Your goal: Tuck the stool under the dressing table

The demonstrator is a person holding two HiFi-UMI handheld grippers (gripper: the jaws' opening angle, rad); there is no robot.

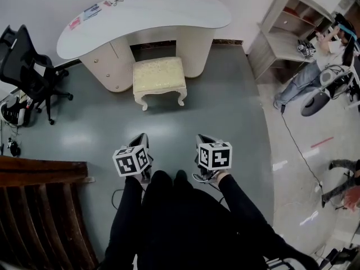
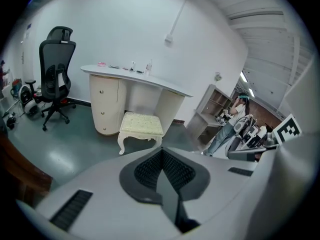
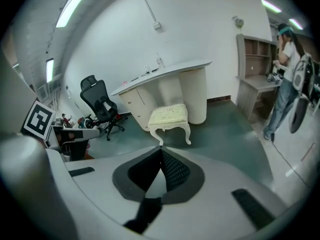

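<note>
A cream stool (image 1: pixel 159 75) with curved white legs stands on the grey-green floor in front of the white dressing table (image 1: pixel 146 13), mostly outside the knee gap. The stool (image 2: pixel 142 125) and the table (image 2: pixel 135 76) lie well ahead of my left gripper (image 2: pixel 162 151), whose jaws are shut on nothing. My right gripper (image 3: pixel 161 151) also points at the stool (image 3: pixel 169 115) and the table (image 3: pixel 165 71), its jaws shut and empty. In the head view the left gripper (image 1: pixel 139 142) and the right gripper (image 1: pixel 203 142) are held side by side, close to the person's body, well short of the stool.
A black office chair (image 1: pixel 25 66) stands left of the table. Dark wooden furniture (image 1: pixel 39 207) fills the lower left. At the right are a shelf unit (image 1: pixel 287 21), a person (image 1: pixel 315 66) and a cable (image 1: pixel 298 151) on the floor.
</note>
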